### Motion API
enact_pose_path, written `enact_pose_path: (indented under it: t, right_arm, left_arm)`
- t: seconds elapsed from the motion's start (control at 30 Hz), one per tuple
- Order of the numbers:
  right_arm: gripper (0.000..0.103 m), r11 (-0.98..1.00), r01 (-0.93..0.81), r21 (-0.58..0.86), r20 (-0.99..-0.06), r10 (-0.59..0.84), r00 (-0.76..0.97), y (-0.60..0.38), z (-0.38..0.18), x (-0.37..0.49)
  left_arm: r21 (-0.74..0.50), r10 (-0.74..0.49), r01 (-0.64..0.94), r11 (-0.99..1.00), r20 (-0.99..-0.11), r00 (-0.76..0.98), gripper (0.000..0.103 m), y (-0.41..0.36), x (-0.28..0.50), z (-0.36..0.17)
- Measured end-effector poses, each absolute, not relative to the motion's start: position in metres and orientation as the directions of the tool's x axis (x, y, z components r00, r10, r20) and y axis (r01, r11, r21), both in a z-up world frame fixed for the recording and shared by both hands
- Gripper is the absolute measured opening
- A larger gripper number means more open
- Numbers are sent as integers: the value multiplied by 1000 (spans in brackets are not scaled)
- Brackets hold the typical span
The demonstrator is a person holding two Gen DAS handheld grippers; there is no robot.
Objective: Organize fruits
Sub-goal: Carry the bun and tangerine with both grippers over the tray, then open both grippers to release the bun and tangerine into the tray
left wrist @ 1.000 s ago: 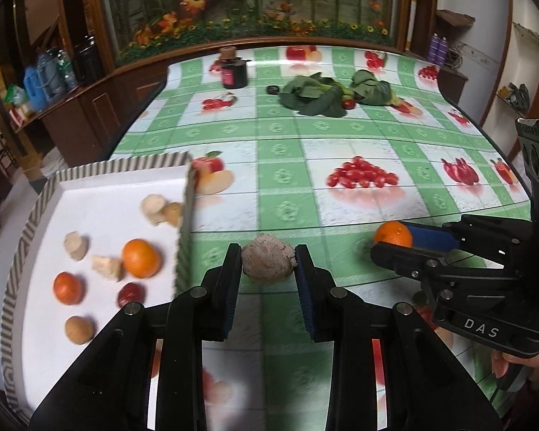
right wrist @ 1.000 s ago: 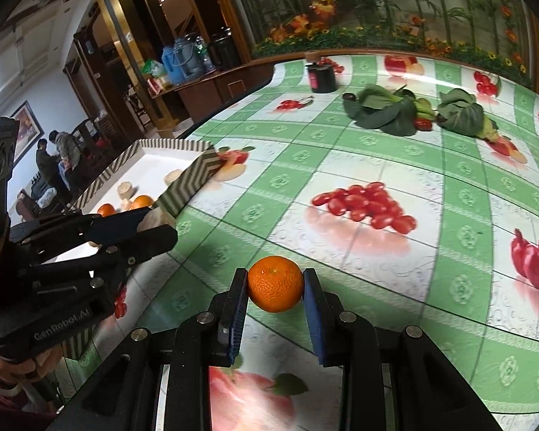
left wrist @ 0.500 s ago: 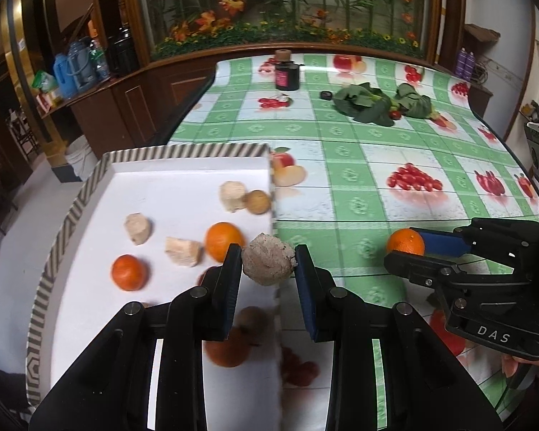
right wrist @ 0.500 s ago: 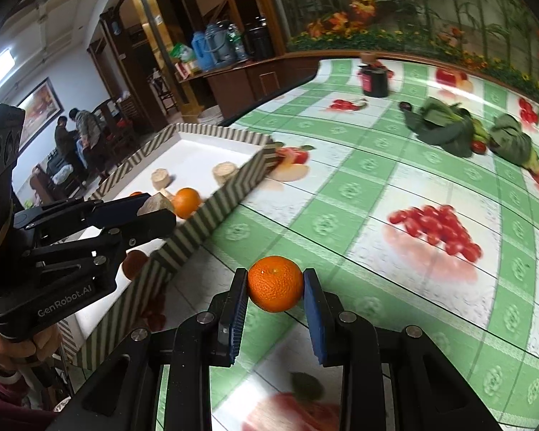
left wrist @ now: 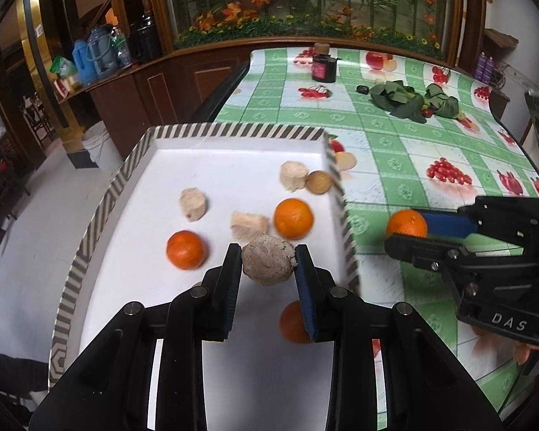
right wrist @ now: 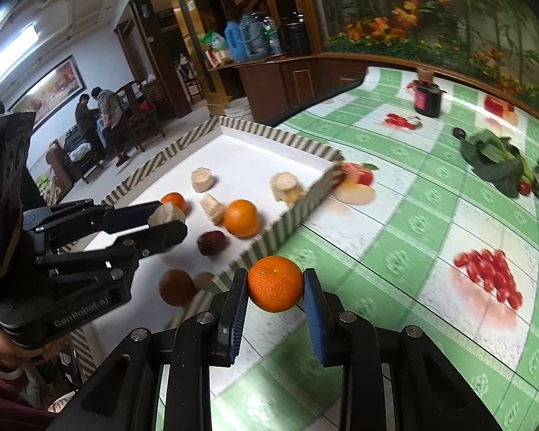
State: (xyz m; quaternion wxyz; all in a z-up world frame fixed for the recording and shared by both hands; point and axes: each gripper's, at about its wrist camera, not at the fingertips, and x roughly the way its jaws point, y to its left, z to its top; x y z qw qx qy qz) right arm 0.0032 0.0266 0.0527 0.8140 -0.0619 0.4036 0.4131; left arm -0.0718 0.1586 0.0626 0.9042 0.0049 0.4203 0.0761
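Fruit is gripped in both grippers for tray (left wrist: 154,133) deposit: left gripper (left wrist: 268,264) fingers clamp a pale lump (left wrist: 267,264) over the tray, right gripper (right wrist: 275,287) fingers clamp an orange (right wrist: 275,283) just outside its table-side rim.

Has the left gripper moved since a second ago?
Yes. The left gripper, holding the beige lump, went leftward from over the tablecloth to over the striped tray.

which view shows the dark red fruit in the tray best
The right wrist view. There the dark red fruit lies unobstructed on the tray's white floor, beside an orange. In the left wrist view it cannot be made out; the left gripper, shut on a pale brown lump, covers that area.
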Motion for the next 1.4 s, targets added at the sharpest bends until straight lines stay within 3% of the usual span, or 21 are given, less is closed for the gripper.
enact_pose_path:
  t: [1.07, 1.4]
  right_arm:
    - [29, 495, -848, 191, -752, 629, 198, 137, 38, 13]
    - [30, 518, -820, 245, -735, 651, 192, 128, 35, 20]
  left_arm:
    - [74, 161, -172, 982, -802, 575, 29, 192, -90, 47]
    - [78, 186, -219, 973, -825, 533, 30, 200, -84, 35]
